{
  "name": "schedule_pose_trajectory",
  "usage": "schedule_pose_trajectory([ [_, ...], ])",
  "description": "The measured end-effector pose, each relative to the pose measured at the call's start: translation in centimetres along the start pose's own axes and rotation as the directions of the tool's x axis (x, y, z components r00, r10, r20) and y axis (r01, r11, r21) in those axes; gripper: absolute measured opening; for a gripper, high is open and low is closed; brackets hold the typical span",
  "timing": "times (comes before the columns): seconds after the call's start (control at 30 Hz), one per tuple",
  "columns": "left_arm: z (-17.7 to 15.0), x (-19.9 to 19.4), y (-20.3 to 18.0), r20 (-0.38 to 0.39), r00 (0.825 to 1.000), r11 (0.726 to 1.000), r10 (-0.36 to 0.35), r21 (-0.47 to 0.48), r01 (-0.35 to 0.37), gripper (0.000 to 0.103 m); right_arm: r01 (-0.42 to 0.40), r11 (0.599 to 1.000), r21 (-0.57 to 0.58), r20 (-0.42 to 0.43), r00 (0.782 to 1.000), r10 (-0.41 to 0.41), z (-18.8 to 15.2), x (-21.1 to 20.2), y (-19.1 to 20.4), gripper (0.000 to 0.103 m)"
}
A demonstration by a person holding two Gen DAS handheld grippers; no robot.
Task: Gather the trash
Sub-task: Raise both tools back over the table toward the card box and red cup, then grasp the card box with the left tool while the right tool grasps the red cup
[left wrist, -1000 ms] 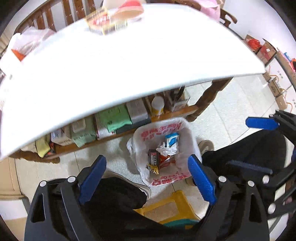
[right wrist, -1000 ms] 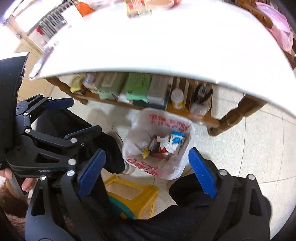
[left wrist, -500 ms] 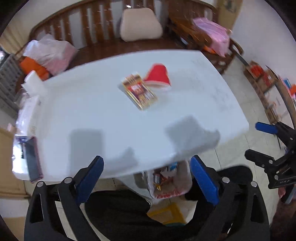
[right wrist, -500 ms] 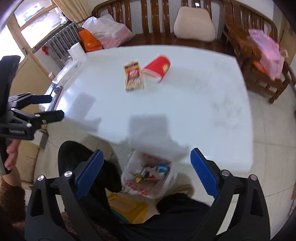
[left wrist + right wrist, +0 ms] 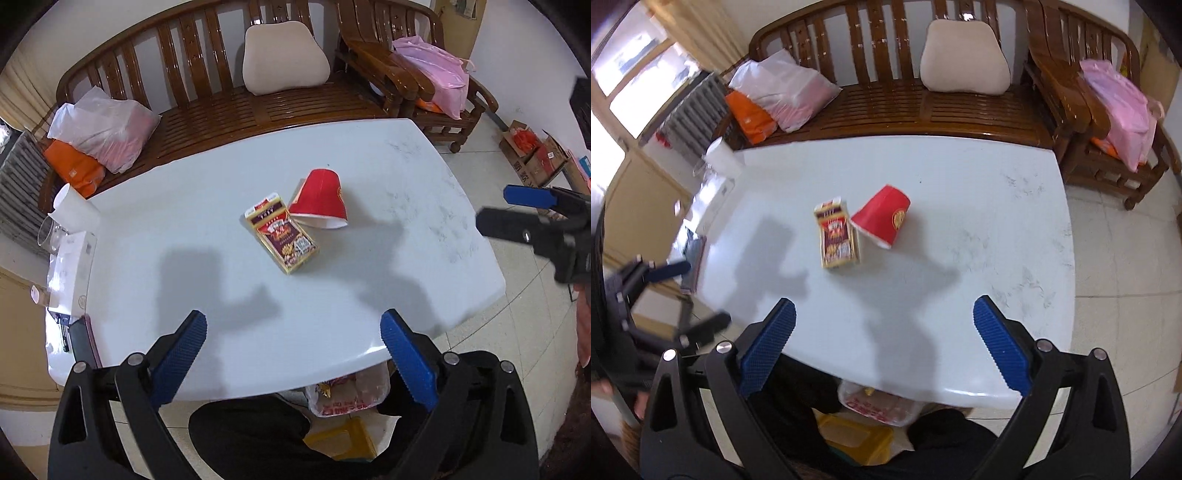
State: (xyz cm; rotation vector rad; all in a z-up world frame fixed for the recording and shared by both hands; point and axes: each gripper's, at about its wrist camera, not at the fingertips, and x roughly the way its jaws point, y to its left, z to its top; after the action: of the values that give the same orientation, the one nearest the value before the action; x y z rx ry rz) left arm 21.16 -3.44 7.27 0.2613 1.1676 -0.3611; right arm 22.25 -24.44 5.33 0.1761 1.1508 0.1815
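A red paper cup (image 5: 320,199) lies on its side at the middle of the white table (image 5: 369,295), touching a dark red snack box (image 5: 280,236) lying flat beside it. Both also show in the right wrist view: the cup (image 5: 882,219) and the box (image 5: 836,234). A white trash bag (image 5: 351,391) with wrappers sits on the floor under the table's near edge; it also shows in the right wrist view (image 5: 879,404). My left gripper (image 5: 293,354) is open and empty above the near edge. My right gripper (image 5: 884,347) is open and empty, likewise.
A wooden bench (image 5: 258,96) with a beige cushion (image 5: 284,59) and plastic bags (image 5: 103,129) stands behind the table. A white cup (image 5: 74,210), boxes and a dark phone (image 5: 85,343) lie along the table's left edge. A yellow stool (image 5: 343,439) stands below.
Both grippers have risen from below the table, beside the trash bag, to above its near edge. The tabletop with the cup and box has come into full view.
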Motion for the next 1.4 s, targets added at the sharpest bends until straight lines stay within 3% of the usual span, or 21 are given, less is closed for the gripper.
schedule_pose_trajectory([
  [0.27,2.3,2.0,0.2,-0.035,0.999,1.000,-0.010,-0.003,0.010,0.093,-0.009,0.999,0.037,-0.028,1.000,0.010,3.7,2.2,-0.5,0.095],
  [0.6,3.9,7.2,0.5,-0.101,0.995,0.999,-0.015,-0.036,0.012,0.093,-0.010,0.999,0.050,-0.080,0.997,0.014,5.9,6.2,-0.4,0.095],
  [0.93,4.9,13.7,1.6,-0.154,0.984,0.984,-0.089,-0.164,0.063,0.093,0.001,0.993,0.115,-0.151,0.988,0.017,7.7,11.6,-1.1,0.095],
  [1.1,5.3,16.8,3.0,-0.172,0.979,0.969,-0.112,-0.239,0.069,0.093,0.020,0.990,0.138,-0.189,0.982,0.007,8.4,14.5,-0.9,0.095],
  [1.2,5.5,18.4,3.5,-0.170,0.972,0.954,-0.164,-0.279,0.112,0.093,0.024,0.986,0.165,-0.212,0.977,0.012,8.7,16.1,-1.1,0.095],
  [1.4,5.7,20.8,4.4,-0.172,0.969,0.934,-0.178,-0.341,0.111,0.093,0.029,0.975,0.220,-0.243,0.970,0.026,9.4,18.9,-1.5,0.095],
])
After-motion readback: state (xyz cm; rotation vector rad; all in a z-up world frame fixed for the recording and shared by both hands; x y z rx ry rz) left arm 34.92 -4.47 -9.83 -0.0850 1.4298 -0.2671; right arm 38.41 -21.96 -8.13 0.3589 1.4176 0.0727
